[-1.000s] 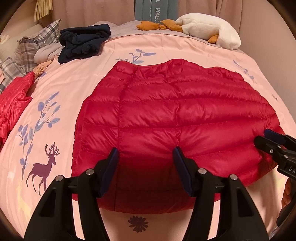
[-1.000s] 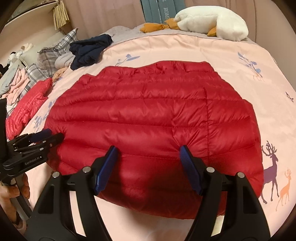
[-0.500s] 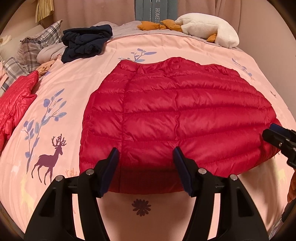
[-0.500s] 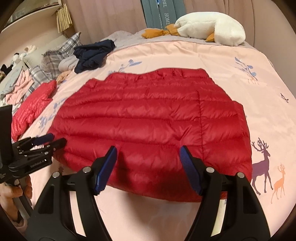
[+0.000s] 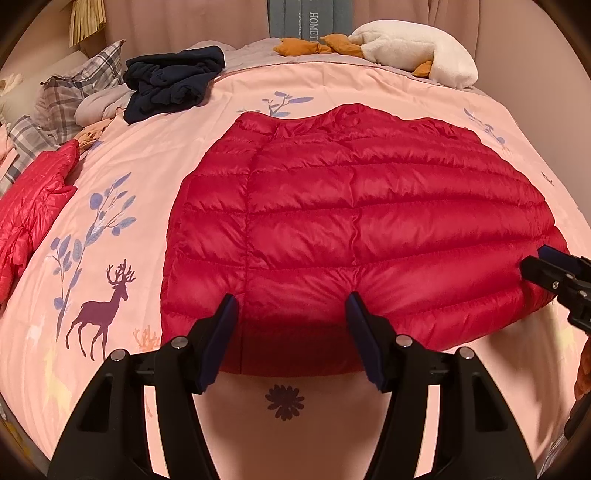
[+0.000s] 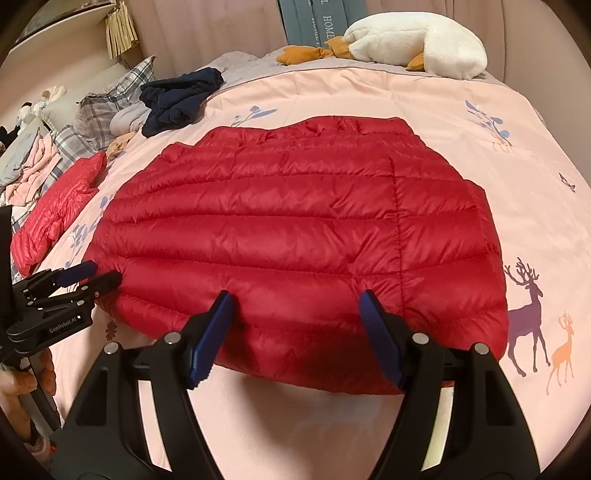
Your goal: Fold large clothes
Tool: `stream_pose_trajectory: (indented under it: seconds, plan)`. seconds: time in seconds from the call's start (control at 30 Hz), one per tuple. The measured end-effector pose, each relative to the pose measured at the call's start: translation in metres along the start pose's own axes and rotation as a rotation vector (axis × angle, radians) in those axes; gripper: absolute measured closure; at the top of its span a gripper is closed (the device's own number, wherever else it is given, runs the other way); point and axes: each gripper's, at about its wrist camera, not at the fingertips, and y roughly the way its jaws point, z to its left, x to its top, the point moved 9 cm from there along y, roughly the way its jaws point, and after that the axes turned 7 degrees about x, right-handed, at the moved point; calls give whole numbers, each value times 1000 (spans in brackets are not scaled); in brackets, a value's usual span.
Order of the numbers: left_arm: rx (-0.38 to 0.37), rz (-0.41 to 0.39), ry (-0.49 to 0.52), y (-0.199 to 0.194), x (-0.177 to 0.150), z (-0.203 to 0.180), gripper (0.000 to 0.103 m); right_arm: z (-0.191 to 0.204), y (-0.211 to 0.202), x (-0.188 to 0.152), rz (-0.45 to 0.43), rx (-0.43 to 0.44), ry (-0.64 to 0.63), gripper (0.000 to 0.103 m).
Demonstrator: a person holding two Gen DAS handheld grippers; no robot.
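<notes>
While both claws gape, one red down jacket [image 5: 354,229] lies flat; another [image 5: 33,210] crumpled.

pink deer-print bedspread [image 5: 110,229], plush goose [image 6: 417,40], plaid pillows [image 5: 74,96], tassel [image 6: 118,33]

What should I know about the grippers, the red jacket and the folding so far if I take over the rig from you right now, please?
Left gripper: open, nothing held, over the near hem of the red down jacket.
Right gripper: open, nothing held, over the same hem further right.
The jacket lies flat on the pink bedspread, in a compact block; no sleeves stick out.
A second red jacket lies at the left edge of the bed, a dark garment further back.
Done: it looks part-folded.
Left: probably a fold of the near hem away from you.
</notes>
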Motion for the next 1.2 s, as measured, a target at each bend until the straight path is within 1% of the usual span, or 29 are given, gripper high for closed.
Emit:
stream_pose_trajectory:
  seconds: [0.17,0.3,0.5,0.9,1.2]
  plan:
    - [4,10,1,1,-5,1,41,-7,1,-5,15,-4,15,31]
    - [3,12,-4,-1,-6,3,41,-6,-5,-5,6,-4,16,31]
    - [9,19,-2,0,-12,4,41,-13,-1,-10,21,-9,30,31]
    - [19,31,-2,-2,-20,9,41,-20,-6,-16,25,-22,39,31]
    - [26,43,-7,-2,-26,15,41,-20,-10,-21,29,-29,40,31]
